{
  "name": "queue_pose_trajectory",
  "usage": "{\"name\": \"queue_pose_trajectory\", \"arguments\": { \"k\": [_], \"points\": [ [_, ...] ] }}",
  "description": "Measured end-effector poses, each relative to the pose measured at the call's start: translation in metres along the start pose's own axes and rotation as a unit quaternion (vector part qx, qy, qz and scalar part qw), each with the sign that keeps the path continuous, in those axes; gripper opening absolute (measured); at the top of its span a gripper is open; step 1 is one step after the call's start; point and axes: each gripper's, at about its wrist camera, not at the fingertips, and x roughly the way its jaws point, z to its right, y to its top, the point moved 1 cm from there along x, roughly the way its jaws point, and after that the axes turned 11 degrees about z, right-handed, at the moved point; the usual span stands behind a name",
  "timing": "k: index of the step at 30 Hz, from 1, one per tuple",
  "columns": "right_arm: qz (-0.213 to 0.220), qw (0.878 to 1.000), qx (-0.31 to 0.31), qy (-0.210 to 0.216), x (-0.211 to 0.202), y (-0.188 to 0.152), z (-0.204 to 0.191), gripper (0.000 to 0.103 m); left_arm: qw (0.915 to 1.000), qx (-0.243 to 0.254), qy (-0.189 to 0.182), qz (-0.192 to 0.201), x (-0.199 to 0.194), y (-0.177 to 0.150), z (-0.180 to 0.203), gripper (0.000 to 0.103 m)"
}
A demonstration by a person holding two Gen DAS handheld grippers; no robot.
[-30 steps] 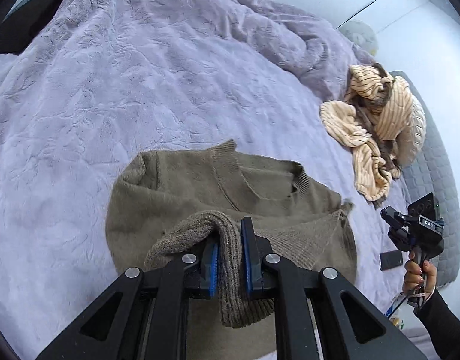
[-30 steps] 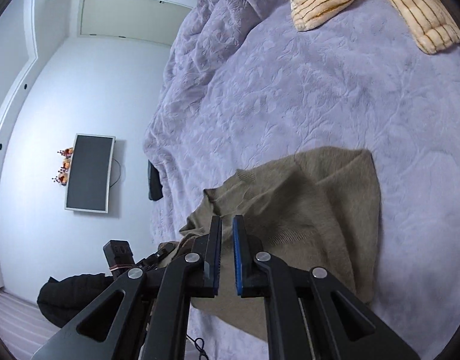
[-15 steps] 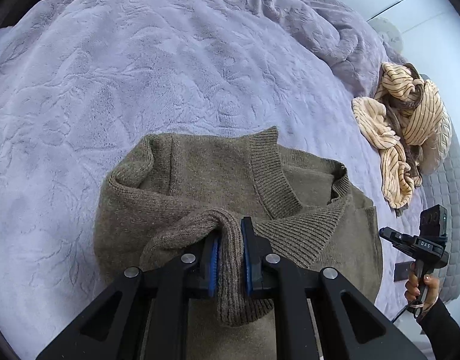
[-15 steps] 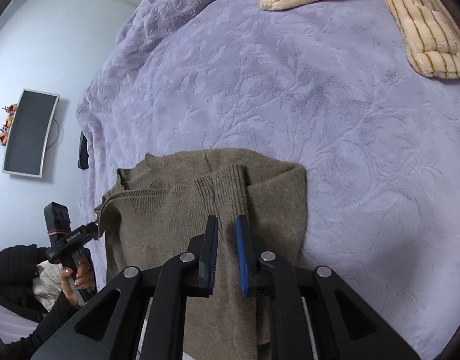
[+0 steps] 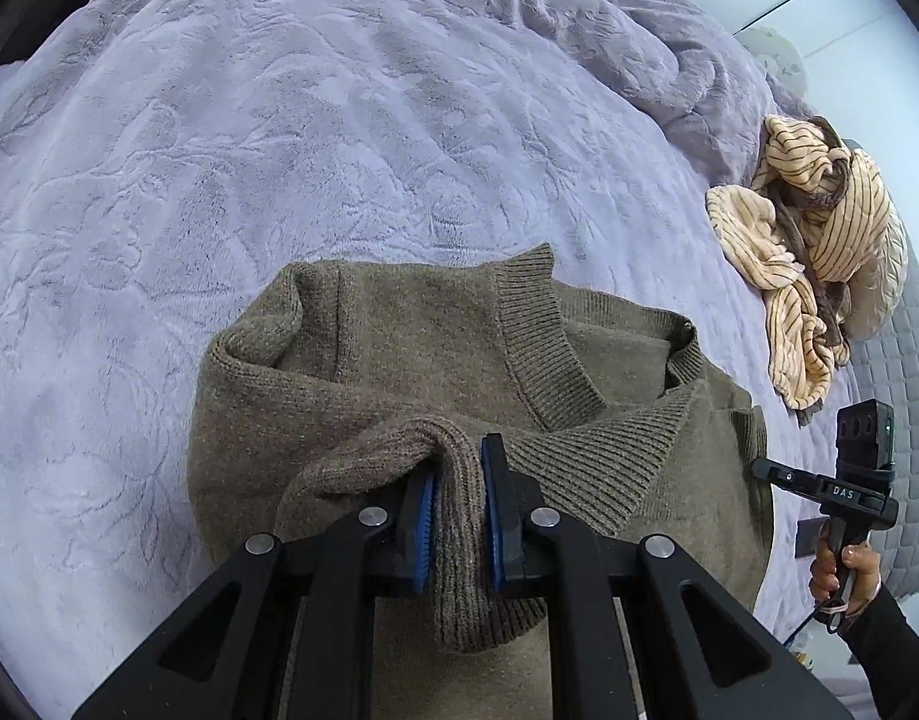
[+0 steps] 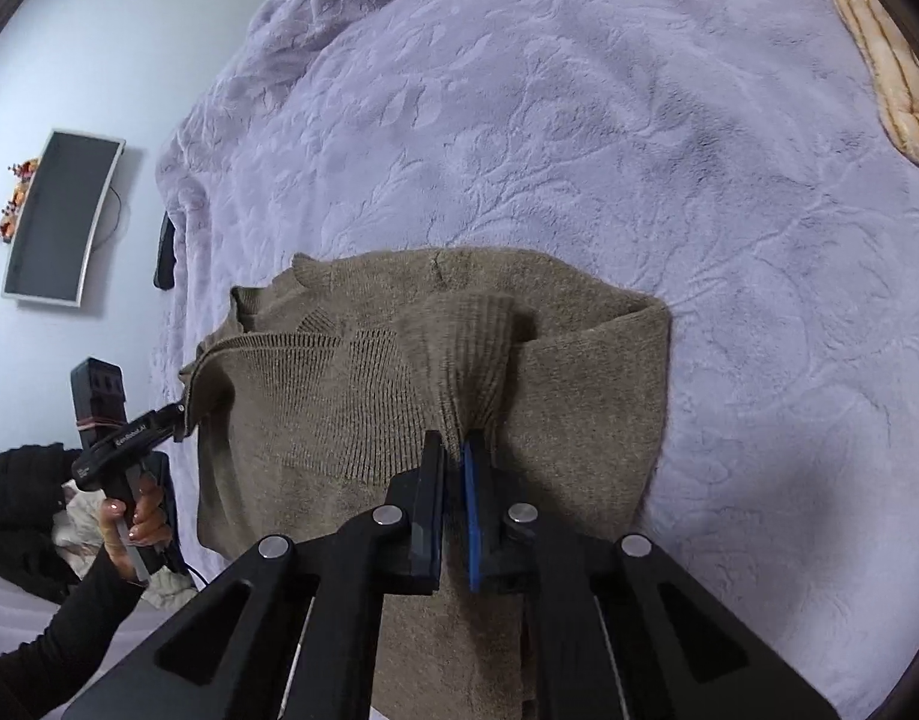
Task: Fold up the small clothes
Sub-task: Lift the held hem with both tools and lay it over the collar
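An olive-brown knit sweater lies partly folded on a lavender blanket, neck rib up. My left gripper is shut on a ribbed fold of the sweater's edge at its near side. In the right wrist view the same sweater lies below my right gripper, which is shut on a ribbed cuff standing up from the sweater. The left gripper shows there at the sweater's left corner. The right gripper shows at the right edge of the left wrist view.
A crumpled cream striped garment lies at the bed's right side; it also shows in the right wrist view. A wall screen hangs left. A grey quilted mattress edge runs along the right.
The right gripper has swung over the sweater and closed on its ribbed cuff. The left gripper has kept its grip and carried its fold further over the sweater, toward the collar.
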Motion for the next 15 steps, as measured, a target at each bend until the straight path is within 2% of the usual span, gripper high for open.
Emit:
{"name": "queue_pose_trajectory", "arguments": {
  "k": [2, 6, 10, 15],
  "points": [
    [0.009, 1.000, -0.026, -0.001, -0.007, 0.000, -0.013, 0.006, 0.9999, -0.008, -0.009, 0.007, -0.008, 0.002, 0.001, 0.014],
    [0.042, 0.999, -0.030, 0.013, -0.030, 0.016, -0.028, 0.006, 0.9995, -0.006, -0.023, 0.021, -0.023, 0.017, 0.004, 0.014],
    [0.044, 0.999, -0.019, -0.013, -0.019, 0.037, -0.020, 0.006, 0.9998, 0.004, 0.001, 0.022, -0.010, 0.034, 0.002, 0.014],
    [0.017, 0.997, -0.012, -0.073, 0.020, 0.034, 0.001, 0.006, 0.9994, -0.010, 0.031, -0.010, 0.018, 0.032, -0.011, 0.015]
  ]
}}
